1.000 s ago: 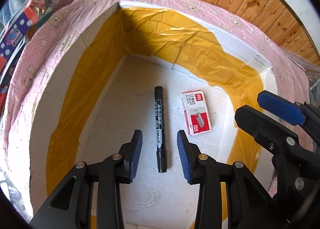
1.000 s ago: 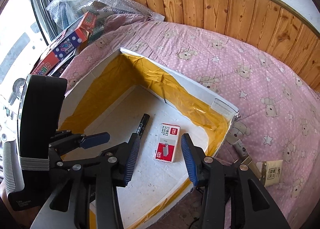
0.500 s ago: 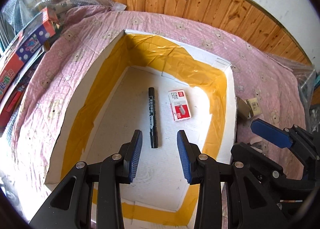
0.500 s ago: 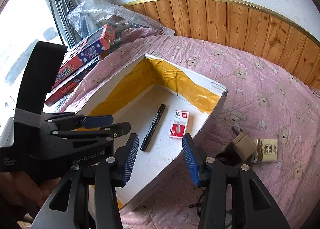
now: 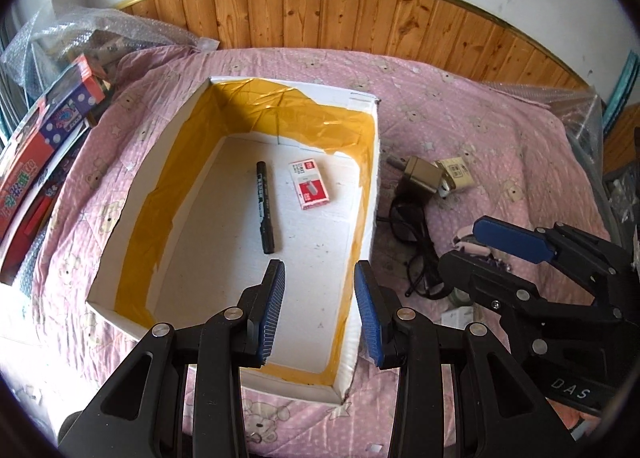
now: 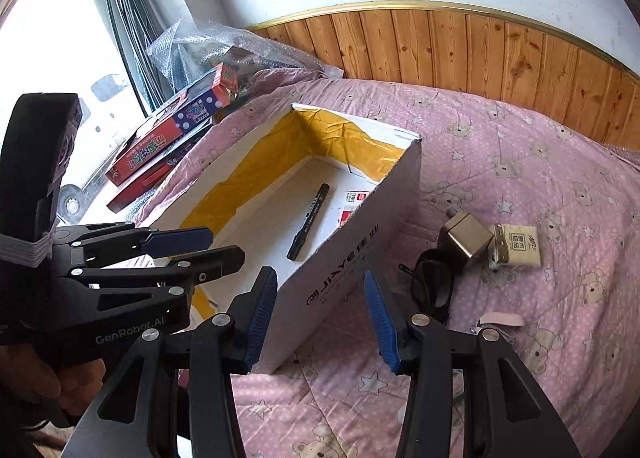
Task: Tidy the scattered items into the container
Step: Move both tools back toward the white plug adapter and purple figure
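A white box (image 5: 370, 186) lined with yellow tape sits on the pink bed; it also shows in the right wrist view (image 6: 352, 258). Inside lie a black marker (image 5: 265, 207) (image 6: 309, 223) and a red-and-white staple box (image 5: 309, 185) (image 6: 350, 207). On the bedspread right of the box lie black glasses (image 5: 416, 242) (image 6: 434, 284), a brass padlock (image 5: 422, 176) (image 6: 464, 238) and a small tan packet (image 5: 458, 174) (image 6: 518, 246). My left gripper (image 5: 319, 306) is open and empty above the box's near end. My right gripper (image 6: 320, 322) is open and empty above the box's outer right wall.
Colourful game boxes (image 5: 40, 138) (image 6: 172, 130) and bubble wrap (image 5: 100, 34) lie at the bed's left. A wood-panelled wall (image 5: 360, 14) runs behind. A pink strap (image 6: 502, 320) and small white items (image 5: 460, 314) lie right of the box, near the right gripper.
Both grippers have risen and pulled back from inside the box, staying open. The marker and staple box remain on the box floor. The items on the bedspread have come into view.
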The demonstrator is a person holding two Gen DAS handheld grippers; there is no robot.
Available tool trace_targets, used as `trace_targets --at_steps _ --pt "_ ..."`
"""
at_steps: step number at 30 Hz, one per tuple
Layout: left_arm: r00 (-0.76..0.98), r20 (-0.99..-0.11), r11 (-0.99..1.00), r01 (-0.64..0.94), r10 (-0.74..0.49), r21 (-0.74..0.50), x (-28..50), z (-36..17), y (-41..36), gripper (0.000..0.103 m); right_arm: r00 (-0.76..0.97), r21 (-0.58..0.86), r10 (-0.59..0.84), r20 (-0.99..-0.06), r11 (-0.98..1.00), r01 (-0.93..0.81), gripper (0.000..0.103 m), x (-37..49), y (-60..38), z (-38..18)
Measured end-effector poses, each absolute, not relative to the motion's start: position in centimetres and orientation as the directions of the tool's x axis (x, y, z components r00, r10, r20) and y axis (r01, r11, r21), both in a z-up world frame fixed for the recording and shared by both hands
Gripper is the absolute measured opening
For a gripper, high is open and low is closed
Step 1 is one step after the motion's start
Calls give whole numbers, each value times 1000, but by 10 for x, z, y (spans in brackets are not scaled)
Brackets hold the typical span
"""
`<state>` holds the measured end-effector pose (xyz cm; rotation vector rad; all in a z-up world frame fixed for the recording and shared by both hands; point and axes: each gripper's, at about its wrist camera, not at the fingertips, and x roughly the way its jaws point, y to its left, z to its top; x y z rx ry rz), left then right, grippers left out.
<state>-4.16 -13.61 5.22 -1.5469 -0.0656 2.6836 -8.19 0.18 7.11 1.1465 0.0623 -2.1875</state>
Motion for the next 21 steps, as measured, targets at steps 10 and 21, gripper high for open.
trace_targets --at_steps 10,21 --pt "-512 -855 -996 -81 80 -45 -4 47 -108 38 -398 268 -523 -754 -798 540 48 -55 39 55" --pt "-453 -883 -986 -156 125 -60 20 16 -66 38 -396 285 -496 -773 -829 482 48 -32 78 25"
